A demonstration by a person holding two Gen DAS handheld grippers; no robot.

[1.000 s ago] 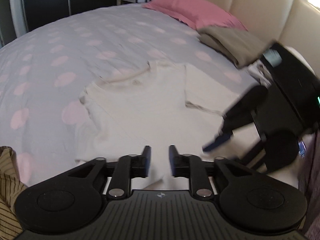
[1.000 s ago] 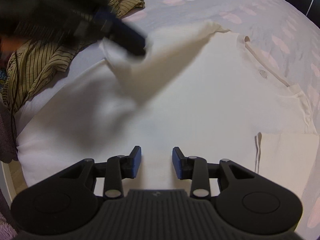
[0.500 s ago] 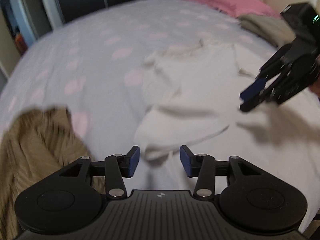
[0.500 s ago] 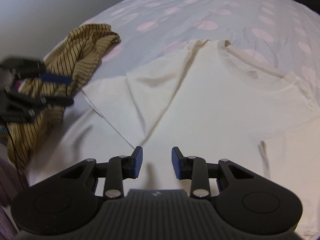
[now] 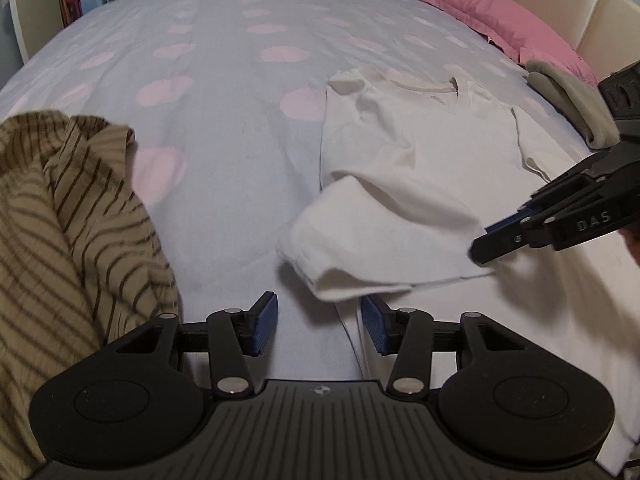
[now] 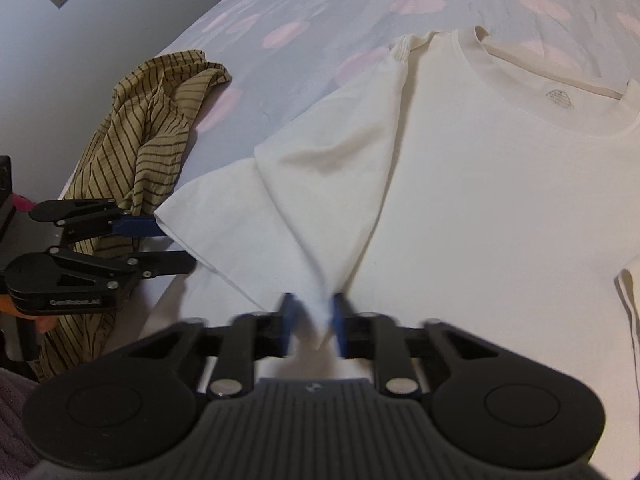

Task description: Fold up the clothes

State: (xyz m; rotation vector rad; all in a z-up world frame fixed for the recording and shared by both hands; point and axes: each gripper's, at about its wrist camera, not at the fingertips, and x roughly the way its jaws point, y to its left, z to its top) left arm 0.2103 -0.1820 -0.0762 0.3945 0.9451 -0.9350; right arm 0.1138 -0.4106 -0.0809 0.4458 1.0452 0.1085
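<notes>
My left wrist camera sits low behind my left gripper [image 5: 318, 328], facing up the bed toward the pink pillow [image 5: 508, 24] — the white T-shirt [image 5: 404, 168] lies ahead and to its right, the striped shirt [image 5: 68, 216] close on its left. My right wrist camera rides just behind my right gripper [image 6: 311, 320], very near the T-shirt [image 6: 480, 184], facing across it. Both views share the T-shirt, the striped shirt [image 6: 148, 136] and the dotted bedsheet [image 5: 224, 92] — and each sees the other gripper.
</notes>
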